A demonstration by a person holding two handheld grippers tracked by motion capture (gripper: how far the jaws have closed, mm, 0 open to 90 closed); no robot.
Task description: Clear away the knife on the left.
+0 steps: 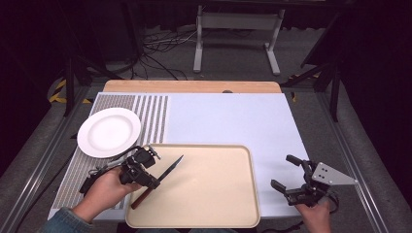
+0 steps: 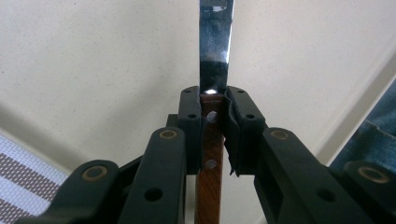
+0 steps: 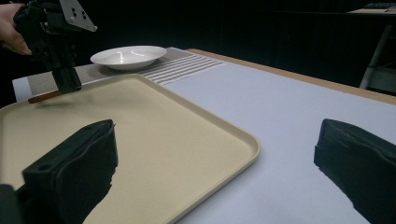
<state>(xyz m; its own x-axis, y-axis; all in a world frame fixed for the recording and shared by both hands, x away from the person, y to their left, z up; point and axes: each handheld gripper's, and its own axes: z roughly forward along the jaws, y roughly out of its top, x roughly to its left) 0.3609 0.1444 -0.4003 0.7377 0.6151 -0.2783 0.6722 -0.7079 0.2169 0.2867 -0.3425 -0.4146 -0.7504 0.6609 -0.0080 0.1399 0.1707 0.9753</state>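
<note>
Your left gripper (image 1: 151,171) pinches the knife (image 1: 167,172) by its handle over the tray (image 1: 214,194), right gripper (image 1: 287,174) jaws spread idle; next, lower it flat and release.

No legible text, label, brand, number or sign appears in any view. The plate (image 1: 109,132), the tray (image 1: 209,194) and the knife (image 1: 158,180) carry no markings. The striped mat (image 1: 153,116) bears a woven pattern only, without lettering. The grey plate (image 1: 333,175) on the right gripper (image 1: 291,175) shows holes, no characters. The yellow-and-black floor tape (image 1: 58,92) beside the bench is a hazard pattern without words.
</note>
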